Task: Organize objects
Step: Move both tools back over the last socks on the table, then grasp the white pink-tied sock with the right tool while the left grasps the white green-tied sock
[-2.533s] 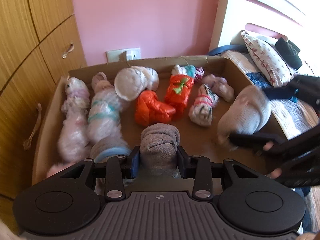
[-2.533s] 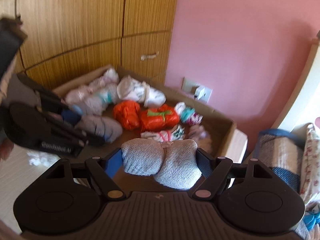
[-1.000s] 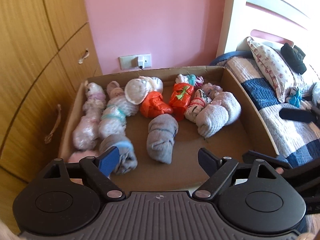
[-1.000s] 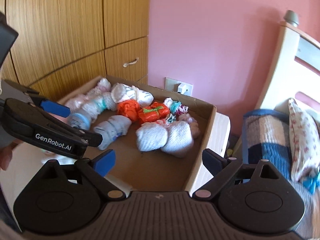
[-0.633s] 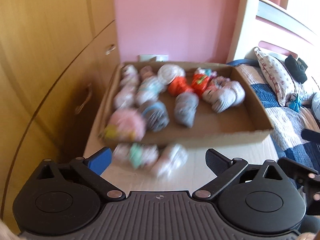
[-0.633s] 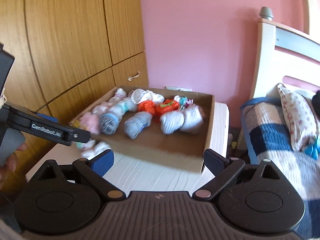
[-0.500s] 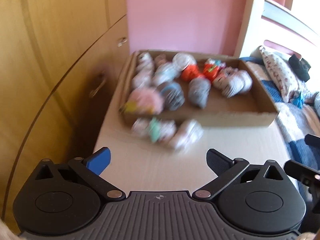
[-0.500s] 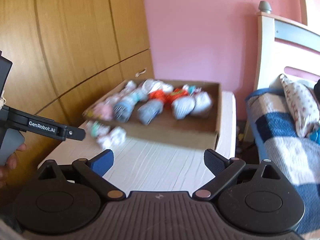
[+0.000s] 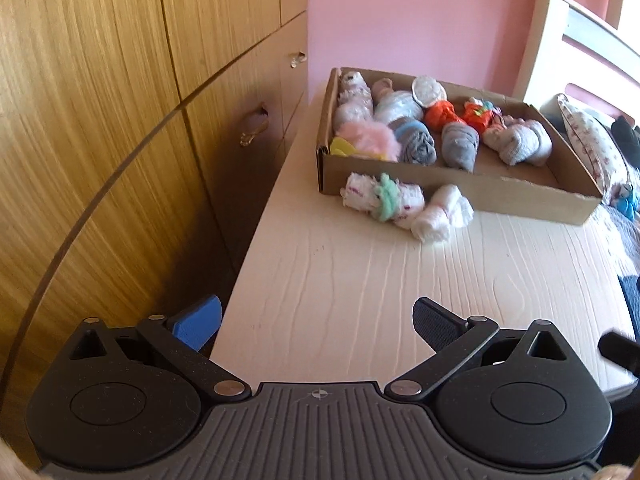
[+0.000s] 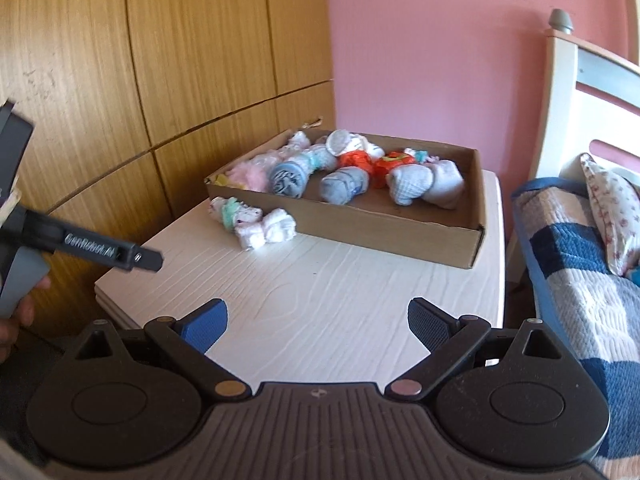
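A shallow cardboard box (image 9: 460, 188) (image 10: 384, 226) stands at the far end of a white tabletop (image 9: 360, 280) (image 10: 328, 292), holding several rolled sock bundles in white, pink, grey and orange. Outside it, against its front wall, lie a white bundle with a green band (image 9: 380, 198) (image 10: 232, 210) and a plain white bundle (image 9: 442, 214) (image 10: 272, 230). My left gripper (image 9: 316, 320) hangs open and empty over the table's near left edge. My right gripper (image 10: 318, 320) is open and empty over the near edge. The left gripper (image 10: 100, 250) also shows at the left of the right wrist view.
Wooden wardrobe doors and drawers (image 9: 120, 120) (image 10: 160, 60) run close along the table's left side. A bed with a blue checked quilt (image 10: 580, 280) and a floral pillow (image 9: 596, 148) borders the right. A pink wall (image 10: 432, 48) stands behind the box.
Both grippers let go of their grey sock bundles in the box, opened wide and drew back toward the table's near edge. The box now looks farther away.
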`<state>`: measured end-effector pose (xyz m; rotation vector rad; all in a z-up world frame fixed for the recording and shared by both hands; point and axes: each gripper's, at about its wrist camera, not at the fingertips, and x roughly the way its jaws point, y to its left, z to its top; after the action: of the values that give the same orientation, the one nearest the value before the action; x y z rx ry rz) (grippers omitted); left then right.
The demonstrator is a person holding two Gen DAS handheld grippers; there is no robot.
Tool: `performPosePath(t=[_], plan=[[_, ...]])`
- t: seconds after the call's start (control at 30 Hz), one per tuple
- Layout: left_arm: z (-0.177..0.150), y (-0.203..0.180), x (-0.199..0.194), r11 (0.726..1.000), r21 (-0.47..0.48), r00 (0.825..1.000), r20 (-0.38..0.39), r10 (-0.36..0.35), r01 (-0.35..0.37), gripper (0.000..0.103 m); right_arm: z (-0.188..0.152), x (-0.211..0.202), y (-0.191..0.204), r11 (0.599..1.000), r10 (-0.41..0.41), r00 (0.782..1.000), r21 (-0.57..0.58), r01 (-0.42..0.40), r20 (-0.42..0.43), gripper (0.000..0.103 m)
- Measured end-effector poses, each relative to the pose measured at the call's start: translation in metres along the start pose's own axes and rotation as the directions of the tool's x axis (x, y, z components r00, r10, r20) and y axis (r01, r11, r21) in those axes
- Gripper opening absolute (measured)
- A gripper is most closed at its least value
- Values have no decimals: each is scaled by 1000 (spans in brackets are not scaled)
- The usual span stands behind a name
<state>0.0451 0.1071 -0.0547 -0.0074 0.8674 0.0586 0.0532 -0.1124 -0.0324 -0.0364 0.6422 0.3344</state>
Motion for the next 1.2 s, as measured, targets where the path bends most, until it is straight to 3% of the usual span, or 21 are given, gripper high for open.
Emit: performPosePath(t=[0.23, 0.5, 0.8, 0.97, 1.07, 1.13, 1.2], plan=[[19, -4, 17, 1000, 15, 1000, 12, 18, -19, 103, 8, 21, 9, 999, 42, 999, -26, -42, 3, 95], [50, -10, 47, 999, 33, 999, 18, 26, -27, 103, 33, 72, 21, 989, 91, 996, -114, -90, 1, 93], [59, 0, 70, 1000, 15, 1000, 4, 17, -17, 103, 44, 122, 33, 977, 140, 989, -156, -145, -46, 85], [53, 14, 73, 999, -35, 1000, -1, 21, -21, 103, 41, 130, 38, 974, 165, 984, -144, -173, -64, 75], [53, 20, 70, 998, -65, 1000, 5, -1, 1, 102, 40, 132, 37, 976, 164, 984, -132, -172, -68, 64], [53, 20, 66, 998, -58, 1000, 20, -12, 13, 102, 40, 134, 36, 976, 167, 983, -129, -176, -76, 48], [52, 17, 64, 999, -33, 999, 24, -21, 22, 102, 40, 130, 34, 974, 167, 983, -142, -176, -70, 46]])
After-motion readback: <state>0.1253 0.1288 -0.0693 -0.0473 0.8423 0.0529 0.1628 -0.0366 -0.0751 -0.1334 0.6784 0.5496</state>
